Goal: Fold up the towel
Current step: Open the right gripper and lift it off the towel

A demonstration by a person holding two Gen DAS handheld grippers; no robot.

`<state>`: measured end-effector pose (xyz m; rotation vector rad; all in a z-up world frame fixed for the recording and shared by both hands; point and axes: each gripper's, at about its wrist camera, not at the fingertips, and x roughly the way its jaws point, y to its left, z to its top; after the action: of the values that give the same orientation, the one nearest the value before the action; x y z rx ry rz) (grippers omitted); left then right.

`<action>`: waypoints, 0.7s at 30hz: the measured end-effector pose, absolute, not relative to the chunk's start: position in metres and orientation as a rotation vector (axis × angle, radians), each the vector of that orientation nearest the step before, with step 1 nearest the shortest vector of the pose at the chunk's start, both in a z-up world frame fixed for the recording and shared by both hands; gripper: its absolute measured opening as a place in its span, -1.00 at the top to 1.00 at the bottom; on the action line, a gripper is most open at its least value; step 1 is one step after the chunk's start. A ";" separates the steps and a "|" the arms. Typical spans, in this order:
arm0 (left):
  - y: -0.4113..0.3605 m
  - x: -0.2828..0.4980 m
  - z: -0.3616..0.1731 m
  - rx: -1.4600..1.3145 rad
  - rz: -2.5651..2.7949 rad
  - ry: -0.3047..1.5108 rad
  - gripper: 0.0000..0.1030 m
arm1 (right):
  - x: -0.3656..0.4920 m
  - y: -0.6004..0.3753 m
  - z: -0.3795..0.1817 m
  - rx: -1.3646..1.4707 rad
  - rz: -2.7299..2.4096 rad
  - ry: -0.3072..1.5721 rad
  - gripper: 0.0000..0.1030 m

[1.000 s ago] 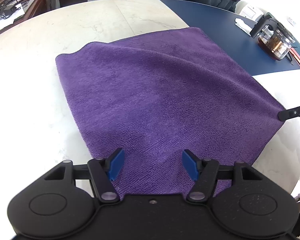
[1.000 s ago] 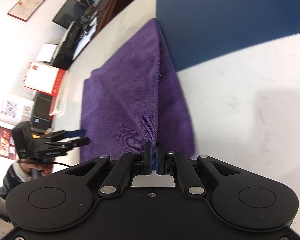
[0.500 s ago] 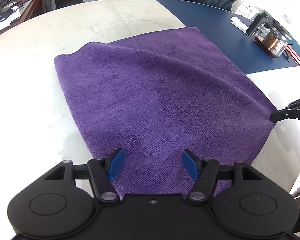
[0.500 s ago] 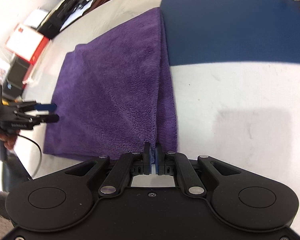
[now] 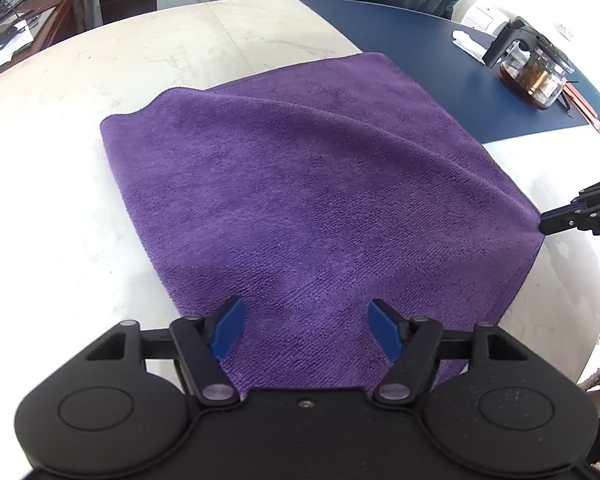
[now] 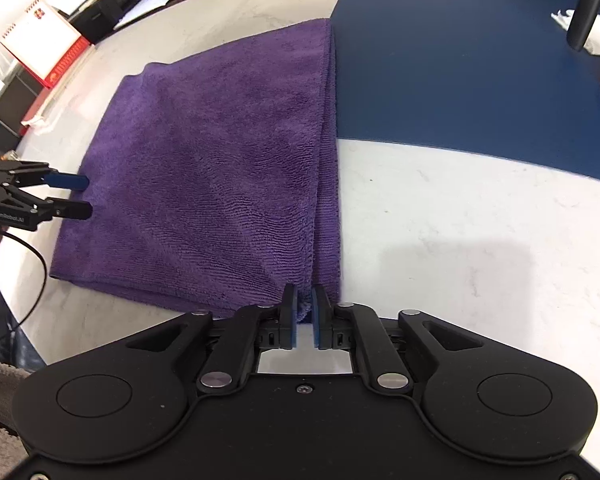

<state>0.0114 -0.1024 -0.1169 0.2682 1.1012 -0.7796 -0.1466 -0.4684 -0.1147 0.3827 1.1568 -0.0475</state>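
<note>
Right gripper [image 6: 304,300] jaws opening around the purple towel [image 6: 220,168] corner.

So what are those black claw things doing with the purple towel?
A person is folding the purple towel on the white table, with a gripper in each hand. It already lies doubled over. The right gripper is opening, letting go of the towel's corner. The left gripper hangs open above the near edge, holding nothing.

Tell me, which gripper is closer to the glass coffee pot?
Right. The right gripper, jaws opening around the purple towel's corner, sits on the coffee pot's side; the left gripper hovers open over the towel's opposite edge.
</note>
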 end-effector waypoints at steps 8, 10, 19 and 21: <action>-0.102 0.009 -0.116 0.277 -0.779 1.087 -0.24 | -0.149 -0.482 -0.082 0.330 -0.098 1.039 0.76; -0.101 0.008 -0.114 0.272 -0.764 1.083 -0.22 | -0.137 -0.476 -0.078 0.304 -0.054 1.010 0.76; -0.116 -0.028 -0.100 0.255 -0.847 1.095 -0.22 | -0.108 -0.450 -0.084 0.232 0.060 0.975 0.76; -0.121 -0.034 -0.107 0.269 -0.860 1.117 -0.21 | -0.108 -0.448 -0.085 0.231 0.060 0.979 0.76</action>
<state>-0.0338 -0.1210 -0.1069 0.2693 1.1168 -0.8598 -0.1084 -0.4480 -0.0846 0.2307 0.9792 0.0601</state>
